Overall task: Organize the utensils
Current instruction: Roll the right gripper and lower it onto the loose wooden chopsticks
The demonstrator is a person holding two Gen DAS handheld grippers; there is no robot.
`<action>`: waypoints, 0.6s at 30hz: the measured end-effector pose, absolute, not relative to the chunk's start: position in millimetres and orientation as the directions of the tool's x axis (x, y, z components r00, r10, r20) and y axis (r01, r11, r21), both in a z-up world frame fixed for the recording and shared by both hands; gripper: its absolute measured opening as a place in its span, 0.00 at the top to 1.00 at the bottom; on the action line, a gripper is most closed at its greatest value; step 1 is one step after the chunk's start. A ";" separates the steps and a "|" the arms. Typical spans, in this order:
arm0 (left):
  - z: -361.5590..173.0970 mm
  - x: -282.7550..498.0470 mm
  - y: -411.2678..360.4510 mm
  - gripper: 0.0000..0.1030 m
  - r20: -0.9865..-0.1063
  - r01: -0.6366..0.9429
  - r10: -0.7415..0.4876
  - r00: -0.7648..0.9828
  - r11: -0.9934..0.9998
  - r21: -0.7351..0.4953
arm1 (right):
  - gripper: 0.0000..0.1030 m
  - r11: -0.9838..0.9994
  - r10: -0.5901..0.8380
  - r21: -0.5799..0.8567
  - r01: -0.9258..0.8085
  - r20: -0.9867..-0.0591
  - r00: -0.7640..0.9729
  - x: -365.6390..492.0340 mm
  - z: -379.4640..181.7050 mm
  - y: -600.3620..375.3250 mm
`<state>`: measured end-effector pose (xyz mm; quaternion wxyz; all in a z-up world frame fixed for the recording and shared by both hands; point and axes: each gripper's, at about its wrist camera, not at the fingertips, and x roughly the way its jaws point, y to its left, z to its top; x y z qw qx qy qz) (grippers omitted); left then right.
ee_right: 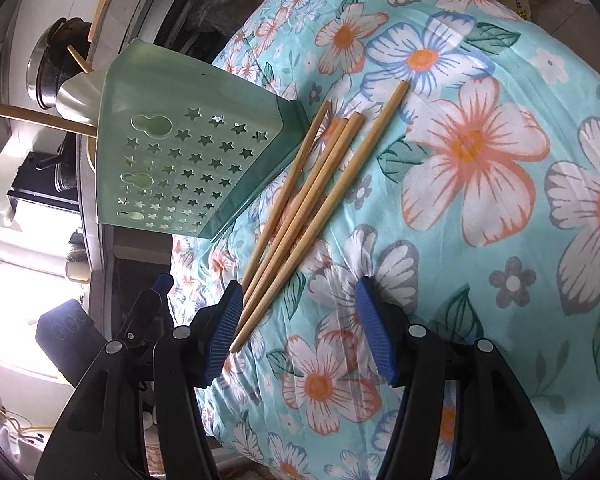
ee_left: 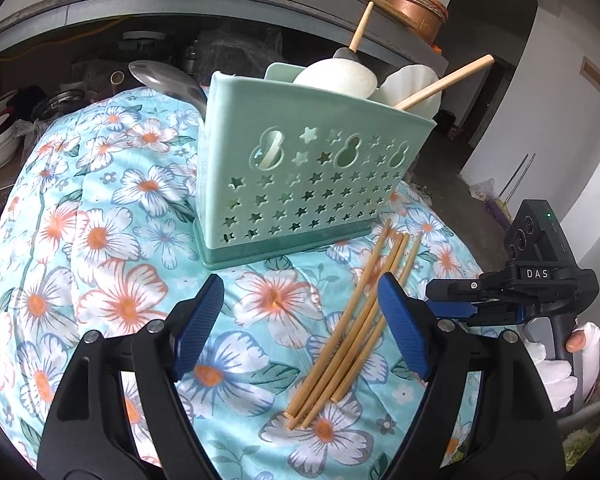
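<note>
4 chopsticks (ee_left: 348, 320) lie beside the holder's (ee_left: 300, 172) base; both hand-held grippers (ee_left: 300, 332) (ee_right: 296, 328) gape empty above open cloth (ee_right: 480, 200).

Four bamboo chopsticks (ee_left: 350, 322) beside green caddy (ee_left: 300, 176)

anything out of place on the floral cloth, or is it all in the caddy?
Yes: four wooden chopsticks lie loose on the floral cloth in a rough, uneven bundle, just in front of the green utensil caddy. The caddy stands upright and already holds spoons and wooden-handled utensils. Both grippers are open and hold nothing.
</note>
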<state>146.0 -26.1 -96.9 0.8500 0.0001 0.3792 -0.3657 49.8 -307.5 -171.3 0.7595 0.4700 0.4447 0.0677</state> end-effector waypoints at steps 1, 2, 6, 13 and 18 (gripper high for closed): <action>-97.7 147.4 -25.7 0.27 -0.646 0.621 -0.621 0.444 0.733 -0.278 | 0.44 0.543 0.522 0.778 0.315 -0.607 0.599 51.0 -171.8 -307.6; -97.8 148.8 -25.4 0.27 -0.647 0.620 -0.621 0.442 0.733 -0.279 | 0.44 0.538 0.523 0.782 0.315 -0.603 0.602 55.1 -172.9 -304.7; -98.4 153.3 -26.0 0.27 -0.650 0.624 -0.623 0.435 0.729 -0.281 | 0.44 0.518 0.530 0.796 0.314 -0.587 0.612 61.7 -174.6 -307.2; -97.4 158.1 -26.5 0.27 -0.650 0.630 -0.626 0.431 0.724 -0.280 | 0.49 0.488 0.528 0.813 0.319 -0.565 0.634 71.4 -178.0 -310.8; -96.5 158.8 -25.3 0.27 -0.648 0.628 -0.627 0.433 0.725 -0.282 | 0.58 0.456 0.528 0.825 0.335 -0.554 0.644 75.5 -181.9 -315.5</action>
